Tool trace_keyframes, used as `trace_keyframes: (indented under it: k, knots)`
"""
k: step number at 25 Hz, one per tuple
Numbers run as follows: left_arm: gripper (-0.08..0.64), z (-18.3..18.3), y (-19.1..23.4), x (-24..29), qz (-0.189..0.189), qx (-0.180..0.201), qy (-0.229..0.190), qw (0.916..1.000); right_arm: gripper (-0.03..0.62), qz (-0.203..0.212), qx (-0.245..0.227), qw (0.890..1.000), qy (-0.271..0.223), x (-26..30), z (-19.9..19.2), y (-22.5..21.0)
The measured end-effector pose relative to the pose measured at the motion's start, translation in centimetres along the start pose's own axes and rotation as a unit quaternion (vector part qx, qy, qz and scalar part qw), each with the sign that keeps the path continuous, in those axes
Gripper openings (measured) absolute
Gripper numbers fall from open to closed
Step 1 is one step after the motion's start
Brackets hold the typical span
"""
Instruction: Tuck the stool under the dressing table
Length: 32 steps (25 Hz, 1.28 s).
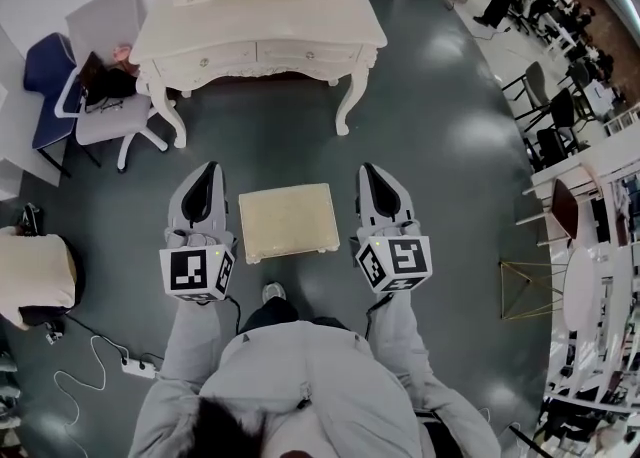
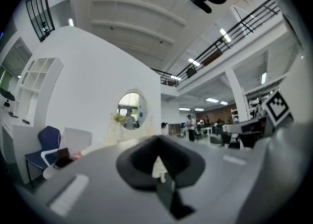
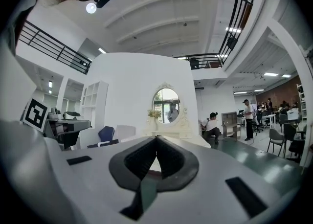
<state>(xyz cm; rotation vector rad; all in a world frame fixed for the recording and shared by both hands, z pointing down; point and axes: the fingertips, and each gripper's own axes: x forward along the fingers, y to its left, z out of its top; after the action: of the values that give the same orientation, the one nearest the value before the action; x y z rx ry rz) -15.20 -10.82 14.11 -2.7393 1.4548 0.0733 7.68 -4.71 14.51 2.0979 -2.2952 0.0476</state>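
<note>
A cream cushioned stool [image 1: 288, 221] stands on the dark floor, a short way in front of the cream dressing table [image 1: 258, 36]. My left gripper [image 1: 208, 168] hangs beside the stool's left edge and my right gripper [image 1: 372, 168] beside its right edge. Both point level toward the table, jaws shut with nothing between them. I cannot tell if either touches the stool. In the left gripper view the closed tips [image 2: 157, 139] aim below the table's oval mirror [image 2: 132, 110]. In the right gripper view the shut tips [image 3: 156, 137] line up under that mirror [image 3: 166, 104].
A grey office chair [image 1: 110, 66] and a blue chair [image 1: 45, 71] stand left of the table. A power strip with cable [image 1: 135, 368] lies at lower left. A gold wire frame [image 1: 525, 291] and white furniture sit at right. People are at the far right.
</note>
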Motion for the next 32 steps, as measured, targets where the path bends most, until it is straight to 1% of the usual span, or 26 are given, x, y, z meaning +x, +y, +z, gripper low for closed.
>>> trace_keyframes:
  k: [5,10,16,20,27,32]
  knots:
    - [0.009,-2.5,0.7,1.5,-0.015,-0.008,0.026,0.9995,0.003,-0.007,0.006,1.0,0.029,1.8,-2.4,0.1]
    - [0.009,-5.8,0.9,2.2,-0.026,-0.014,0.058,0.9979,0.003,-0.011,0.016,0.998,0.067,2.8,-5.8,0.3]
    - [0.009,-10.0,0.2,2.3,-0.032,-0.024,0.099,0.9943,0.003,-0.009,0.031,0.992,0.12,2.8,-10.5,0.2]
    - [0.009,-12.7,-0.6,2.0,-0.037,-0.025,0.116,0.9923,0.003,-0.002,0.034,0.988,0.152,2.7,-13.6,0.0]
    - [0.012,-17.5,-2.6,0.0,-0.027,-0.035,0.151,0.9876,0.003,0.018,0.038,0.979,0.2,1.5,-18.9,-0.5]
    - [0.012,-21.1,-4.1,-2.3,-0.01,-0.038,0.181,0.9827,0.003,0.026,0.053,0.969,0.239,-0.6,-23.4,-1.1]
